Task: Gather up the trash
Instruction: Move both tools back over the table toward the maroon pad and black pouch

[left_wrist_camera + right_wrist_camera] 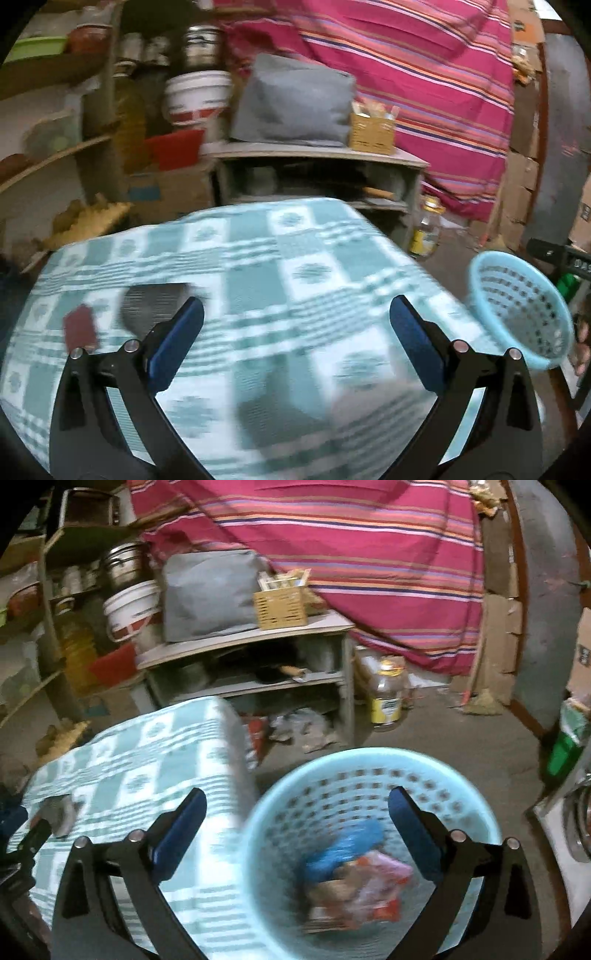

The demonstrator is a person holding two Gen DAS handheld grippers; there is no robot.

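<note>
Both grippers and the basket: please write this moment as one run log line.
left gripper: open, empty, over checked cloth | right gripper: open, empty, above blue basket | wrappers in basket

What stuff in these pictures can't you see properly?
- Trash in the blue basket, right wrist view: blurred, so the wrappers can't be named.
- Dark red item and grey item on the checked cloth, left wrist view: smeared by motion; the left gripper finger covers part of the grey one.
- Basket contents, left wrist view: hidden by its wall.

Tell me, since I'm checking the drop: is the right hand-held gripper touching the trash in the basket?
Apart. The right wrist view shows the right hand-held gripper open above the basket, wrappers lying below.
</note>
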